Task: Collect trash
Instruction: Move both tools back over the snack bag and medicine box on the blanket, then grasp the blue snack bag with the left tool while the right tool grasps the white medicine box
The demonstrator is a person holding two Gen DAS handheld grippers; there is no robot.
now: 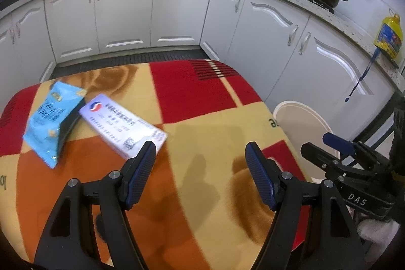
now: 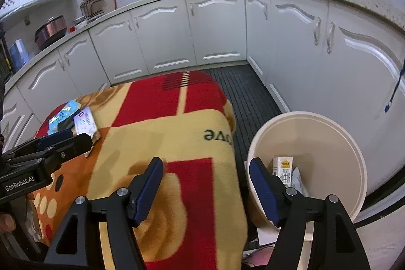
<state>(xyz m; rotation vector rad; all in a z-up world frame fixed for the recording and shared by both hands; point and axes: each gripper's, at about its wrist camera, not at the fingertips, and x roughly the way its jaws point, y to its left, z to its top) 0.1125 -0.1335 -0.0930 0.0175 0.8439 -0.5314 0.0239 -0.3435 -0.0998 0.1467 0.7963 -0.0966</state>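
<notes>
A blue snack bag (image 1: 52, 118) and a white printed box (image 1: 121, 125) lie side by side at the far left of the blanket-covered table (image 1: 202, 118). My left gripper (image 1: 201, 156) hovers open over the blanket, its left finger just short of the box's near end, nothing between its pads. My right gripper (image 2: 206, 173) is open and empty above the table's right edge, beside the cream trash bin (image 2: 329, 133). A small white carton (image 2: 282, 168) and crumpled wrapping lie inside the bin. The bag (image 2: 64, 113) and box (image 2: 84, 122) also show in the right wrist view.
White kitchen cabinets (image 1: 126, 17) wrap around behind the table, with pots, a wok and a yellow oil bottle (image 1: 388, 37) on the counter. A dark ribbed floor mat (image 2: 243, 92) runs between table and cabinets. The bin (image 1: 303, 123) stands on the floor right of the table.
</notes>
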